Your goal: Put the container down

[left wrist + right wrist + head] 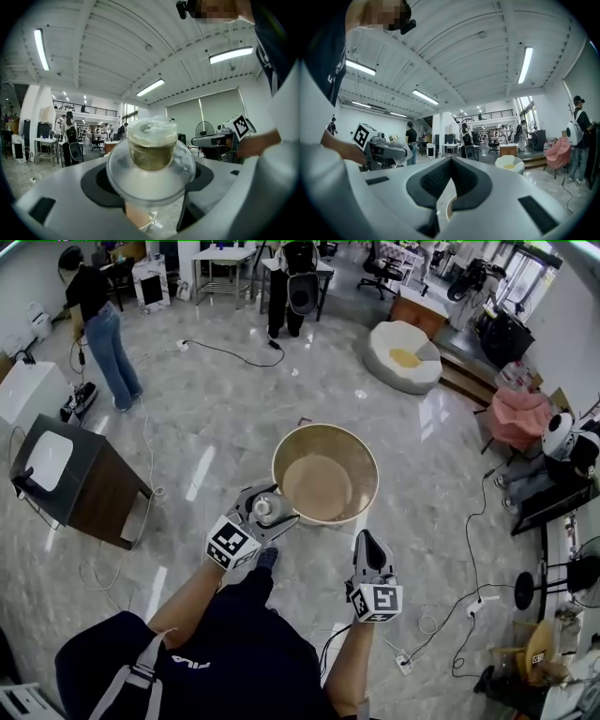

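A small clear container (263,508) with a domed lid and brownish contents sits between the jaws of my left gripper (272,512), which is shut on it. It hangs just over the left rim of a round beige table (361,465). In the left gripper view the container (152,150) fills the centre, tilted up toward the ceiling. My right gripper (367,540) is held off the table's near edge, jaws shut with nothing in them; its view shows the pads (461,180) pressed together. From there the left gripper (379,152) with the container (397,138) appears at the left.
A dark wooden cabinet (80,484) stands on the left. Cables (469,615) trail over the glossy floor at the right. A white beanbag (403,354) and a pink chair (520,413) lie beyond the table. A person (98,329) stands at the far left.
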Demonstrator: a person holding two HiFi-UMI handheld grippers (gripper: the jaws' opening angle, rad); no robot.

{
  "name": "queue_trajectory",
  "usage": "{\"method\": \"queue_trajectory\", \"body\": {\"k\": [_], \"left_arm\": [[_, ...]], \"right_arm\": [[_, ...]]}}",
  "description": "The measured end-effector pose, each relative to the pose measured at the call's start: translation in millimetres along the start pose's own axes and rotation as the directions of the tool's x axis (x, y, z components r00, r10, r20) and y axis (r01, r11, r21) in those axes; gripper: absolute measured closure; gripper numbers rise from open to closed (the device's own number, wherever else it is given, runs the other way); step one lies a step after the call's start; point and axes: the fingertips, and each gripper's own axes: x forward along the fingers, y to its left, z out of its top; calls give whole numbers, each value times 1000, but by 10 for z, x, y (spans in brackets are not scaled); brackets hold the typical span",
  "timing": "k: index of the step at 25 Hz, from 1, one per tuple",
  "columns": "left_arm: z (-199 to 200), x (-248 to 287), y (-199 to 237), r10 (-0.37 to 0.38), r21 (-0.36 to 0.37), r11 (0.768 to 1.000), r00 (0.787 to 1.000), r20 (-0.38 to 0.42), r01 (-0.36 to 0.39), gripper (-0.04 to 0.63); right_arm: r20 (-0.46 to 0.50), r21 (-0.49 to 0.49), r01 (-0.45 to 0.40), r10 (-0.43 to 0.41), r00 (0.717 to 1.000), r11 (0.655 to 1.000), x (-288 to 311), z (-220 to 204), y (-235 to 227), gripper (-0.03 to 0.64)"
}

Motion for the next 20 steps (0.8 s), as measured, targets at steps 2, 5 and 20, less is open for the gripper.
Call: {"method": "queue_trajectory", "body": {"k": [2,5,20], "left_arm": [[-31,144,131,-3,-8,1000,1000,0,3,238],[-57,378,400,-3,-22,1000,1000,-4,3,238],[139,1382,1600,-57,1,998,998,11,57,238]], "right_arm": [[-7,-1,-5,5,1000,1000,171,-19,-83,591],[-15,2,-7,8,1000,1000,490,-26,-204,591],[-3,-12,37,-38,999,999,1992,235,-734,591]]}}
